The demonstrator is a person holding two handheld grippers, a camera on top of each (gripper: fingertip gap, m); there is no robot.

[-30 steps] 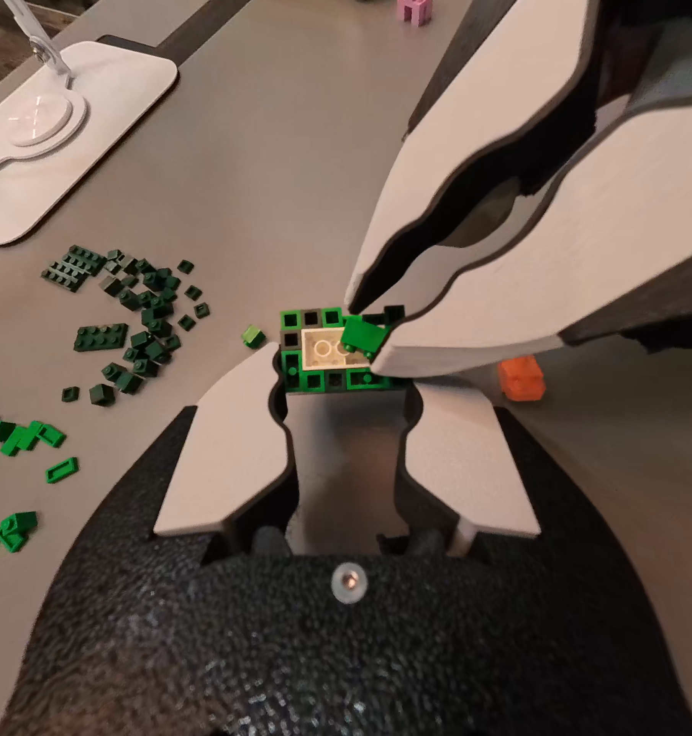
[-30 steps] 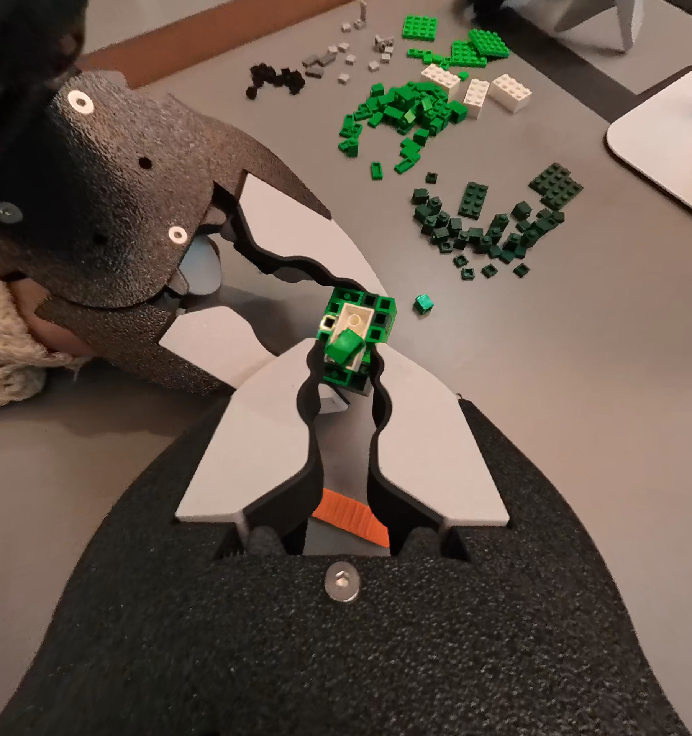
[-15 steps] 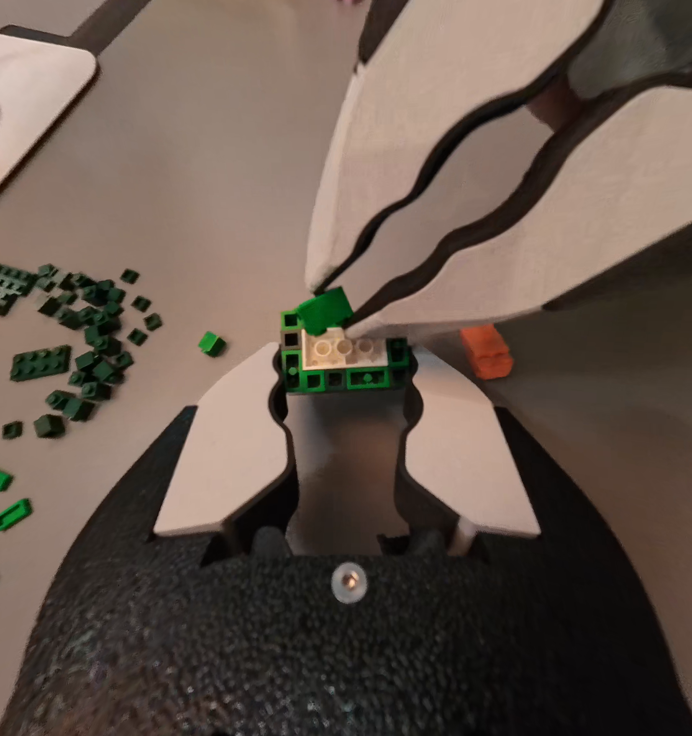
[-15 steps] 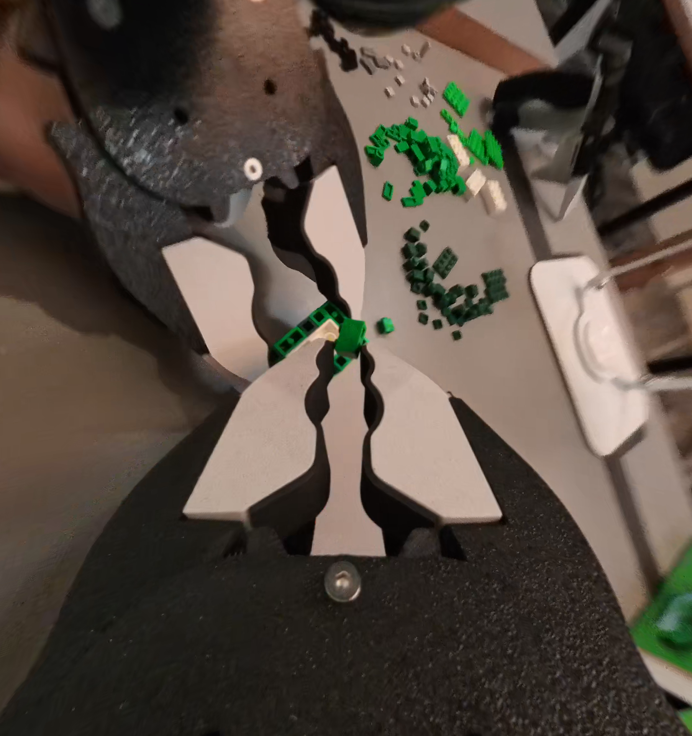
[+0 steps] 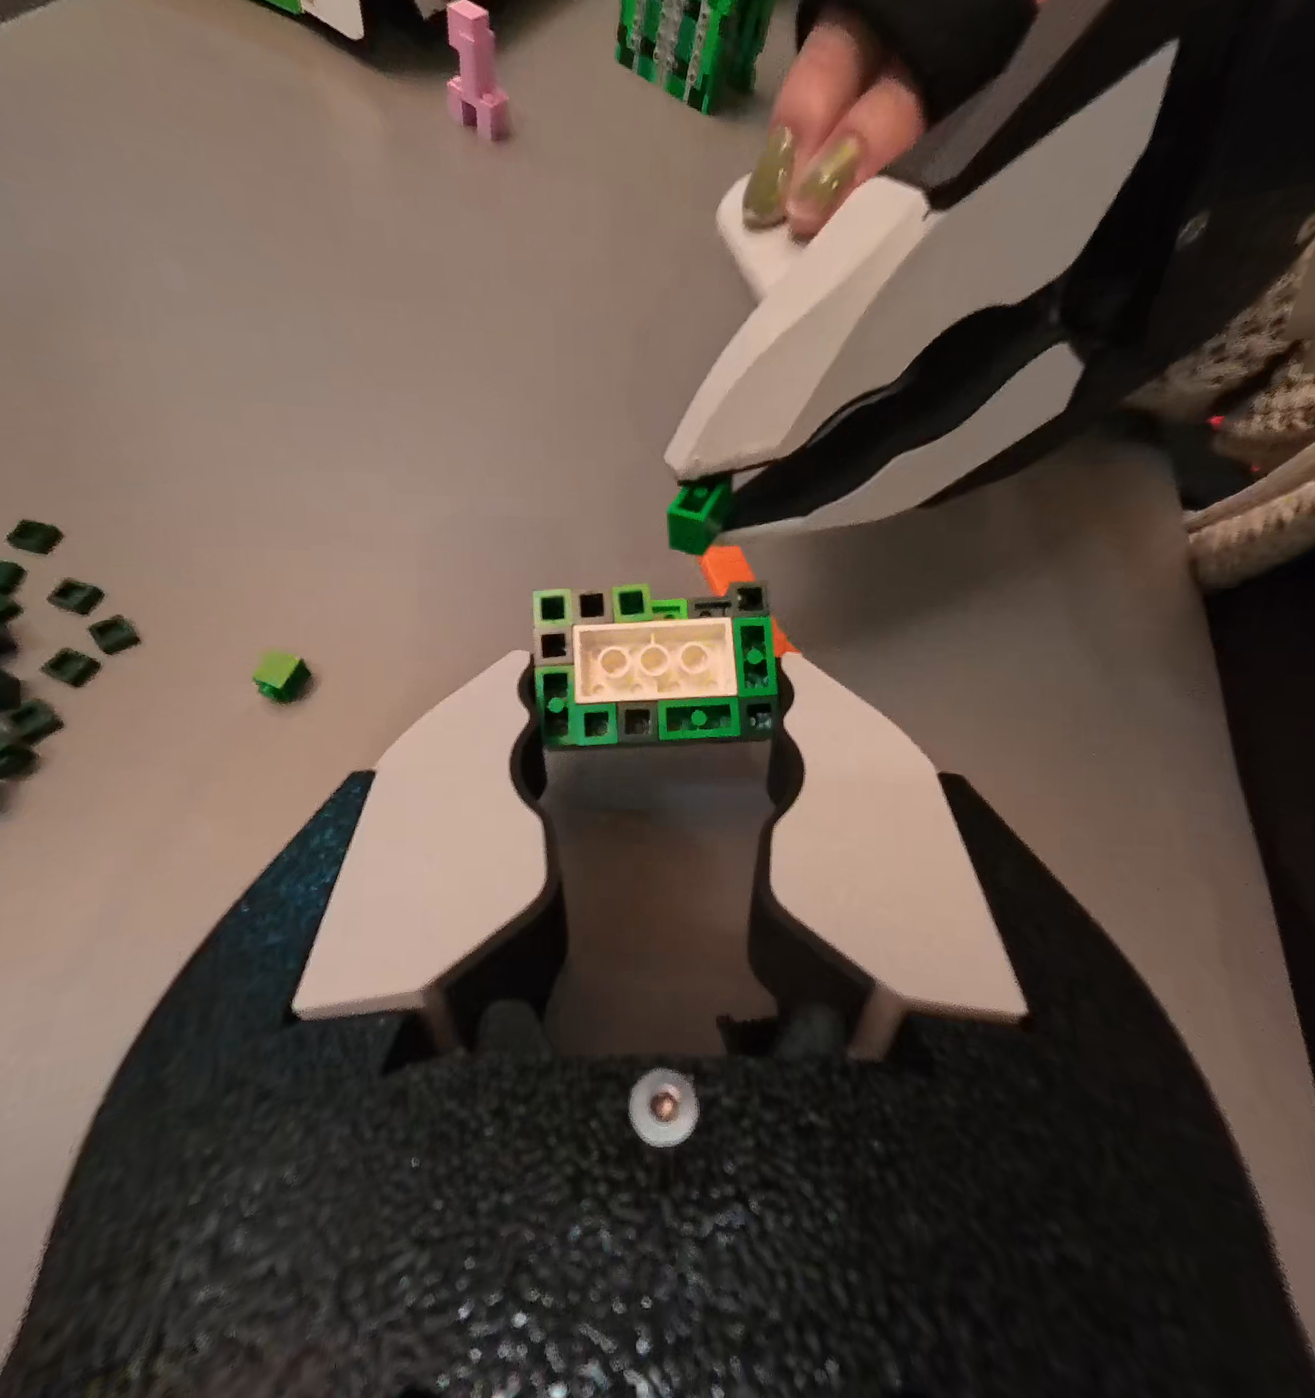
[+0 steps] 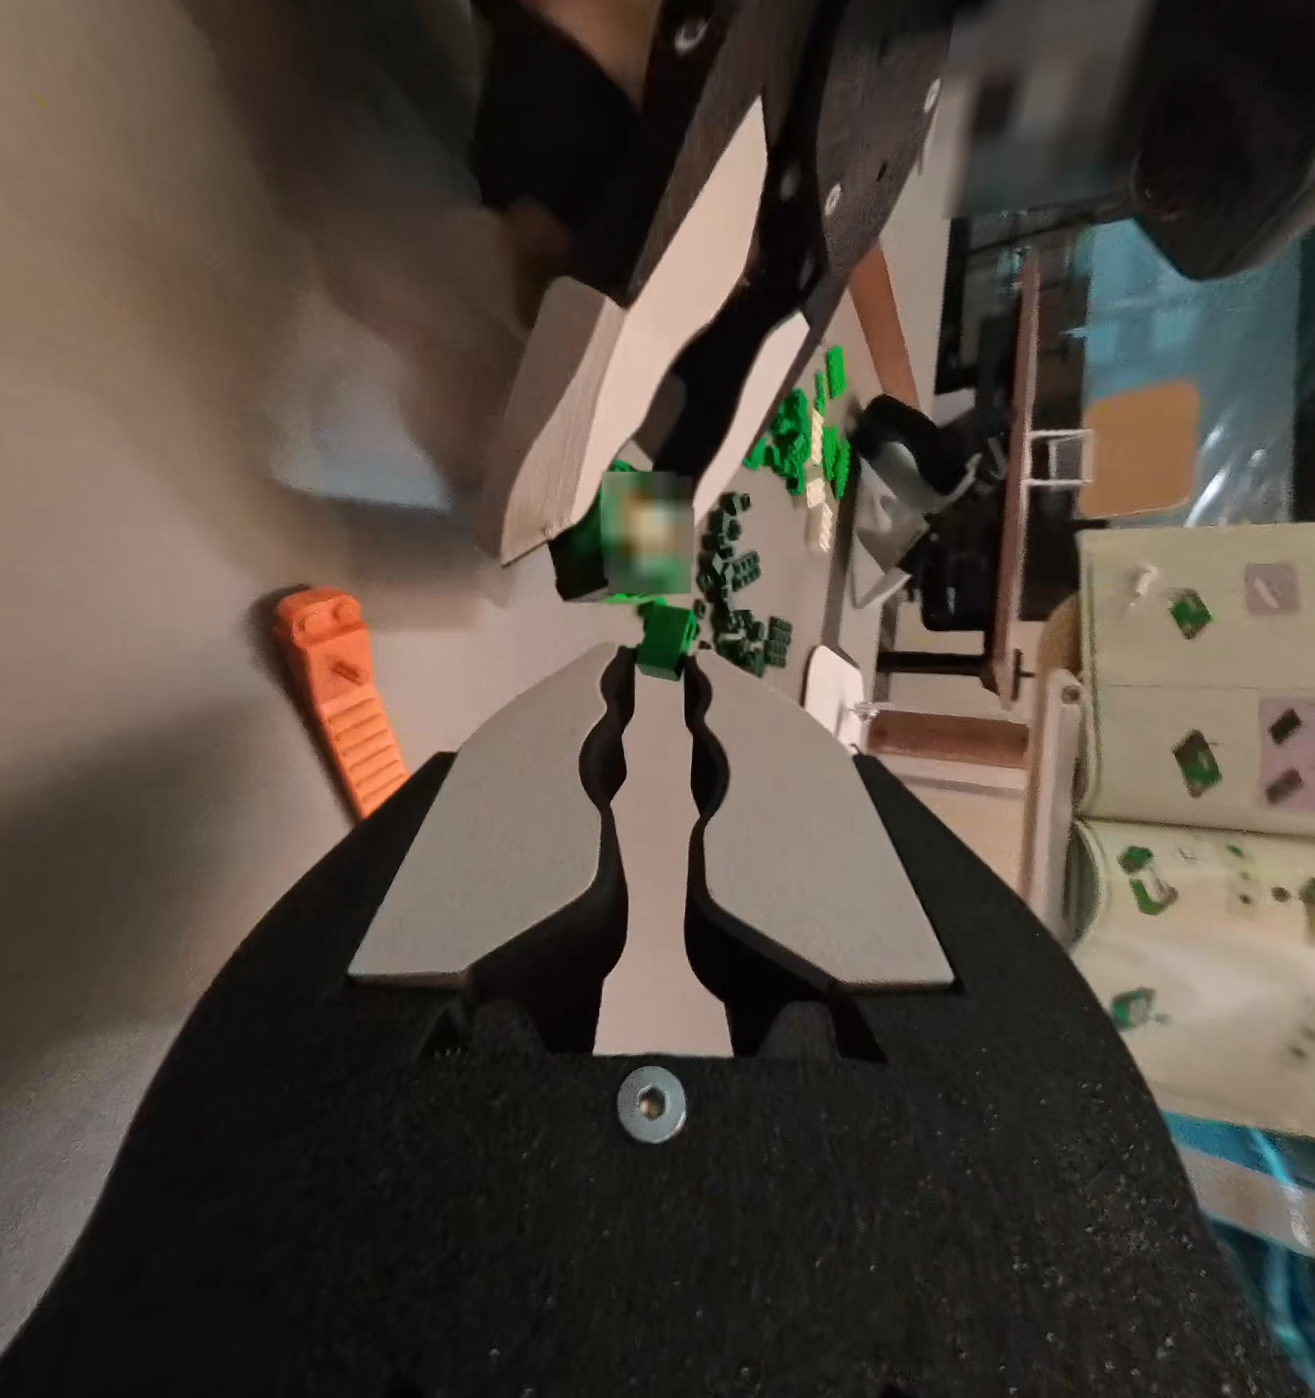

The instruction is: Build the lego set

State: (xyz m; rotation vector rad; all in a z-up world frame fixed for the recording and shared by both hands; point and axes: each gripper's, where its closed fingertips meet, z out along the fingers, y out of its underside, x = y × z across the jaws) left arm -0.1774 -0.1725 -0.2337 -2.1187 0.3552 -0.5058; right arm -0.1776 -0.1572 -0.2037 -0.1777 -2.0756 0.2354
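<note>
At the centre of the left wrist view sits the small green block assembly (image 5: 654, 669), underside up with a white brick (image 5: 654, 660) bedded in its middle, clamped between the fingertips of the left gripper (image 5: 654, 700). Just above and to its right, apart from it, the right gripper (image 5: 704, 507) pinches a single green brick (image 5: 696, 518). That piece is not yet seated. An orange separator tool (image 6: 340, 696) lies on the table (image 5: 276, 318). Loose dark green pieces (image 5: 4, 666) at the left edge suggest much building remains. Pages with part pictures (image 6: 1207, 764) fill the right of the right wrist view; no writing is legible.
</note>
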